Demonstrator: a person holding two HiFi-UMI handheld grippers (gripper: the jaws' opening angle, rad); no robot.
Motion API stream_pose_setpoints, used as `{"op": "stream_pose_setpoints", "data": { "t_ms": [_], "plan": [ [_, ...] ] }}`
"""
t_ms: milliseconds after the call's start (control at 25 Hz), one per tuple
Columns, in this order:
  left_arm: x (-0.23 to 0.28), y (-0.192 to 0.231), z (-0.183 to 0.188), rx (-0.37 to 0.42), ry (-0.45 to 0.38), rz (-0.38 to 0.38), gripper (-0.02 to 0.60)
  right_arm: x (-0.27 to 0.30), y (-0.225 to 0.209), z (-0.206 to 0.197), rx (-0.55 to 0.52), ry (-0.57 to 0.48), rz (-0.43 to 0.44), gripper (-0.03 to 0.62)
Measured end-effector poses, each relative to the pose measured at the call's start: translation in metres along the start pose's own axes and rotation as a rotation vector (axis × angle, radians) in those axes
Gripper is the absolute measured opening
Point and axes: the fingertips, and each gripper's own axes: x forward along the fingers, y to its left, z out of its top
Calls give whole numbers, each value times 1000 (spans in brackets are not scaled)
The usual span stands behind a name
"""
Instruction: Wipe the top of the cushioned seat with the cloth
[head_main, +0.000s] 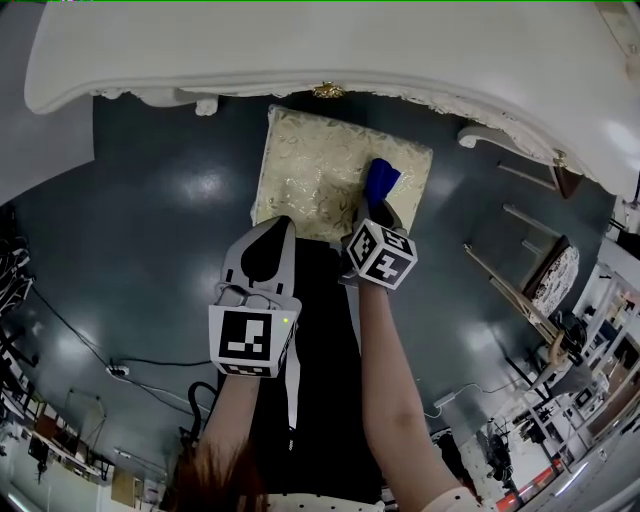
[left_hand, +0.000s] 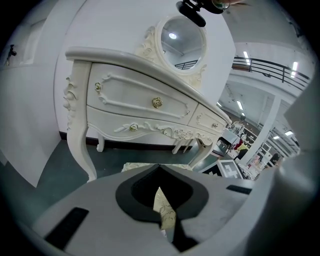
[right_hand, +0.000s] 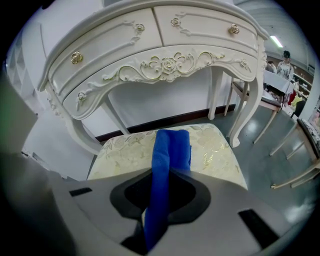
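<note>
Nearest to us, our left tool (head_main: 270, 232) has its 2 jaws drawn together at the tips with nothing held between them. In the left gripper view (left_hand: 159, 168) only a thin slit remains behind the tips, and the seat's pale gold pattern shows through it. This tool hangs over the near left edge of the cushioned seat (head_main: 315, 170).

Just to its right, our right tool (head_main: 378, 208) is clamped on the blue cloth (head_main: 381, 180). In the right gripper view (right_hand: 167, 172) the jaws pinch the cloth (right_hand: 169, 150) in a folded band that runs forward out of the tips. The band's free end lies over the seat (right_hand: 217, 150), toward its right half. We cannot tell whether it touches the fabric.

The seat stands on the dark floor (head_main: 170, 200), partly tucked under the white carved dressing table (head_main: 300, 50), which has gold drawer knobs. A round mirror (left_hand: 180, 35) rises above that tabletop. Far right, wooden chairs (head_main: 552, 272) stand well apart.
</note>
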Motion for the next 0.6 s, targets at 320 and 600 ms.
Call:
{"op": "stream_pose_setpoints", "data": {
  "t_ms": [320, 600],
  "plan": [
    [-3, 9, 0, -7, -4, 26, -2, 3, 13, -1, -14, 2, 4, 61],
    [-5, 7, 0, -12, 1, 23, -2, 3, 28, -2, -22, 4, 19, 61]
  ]
}}
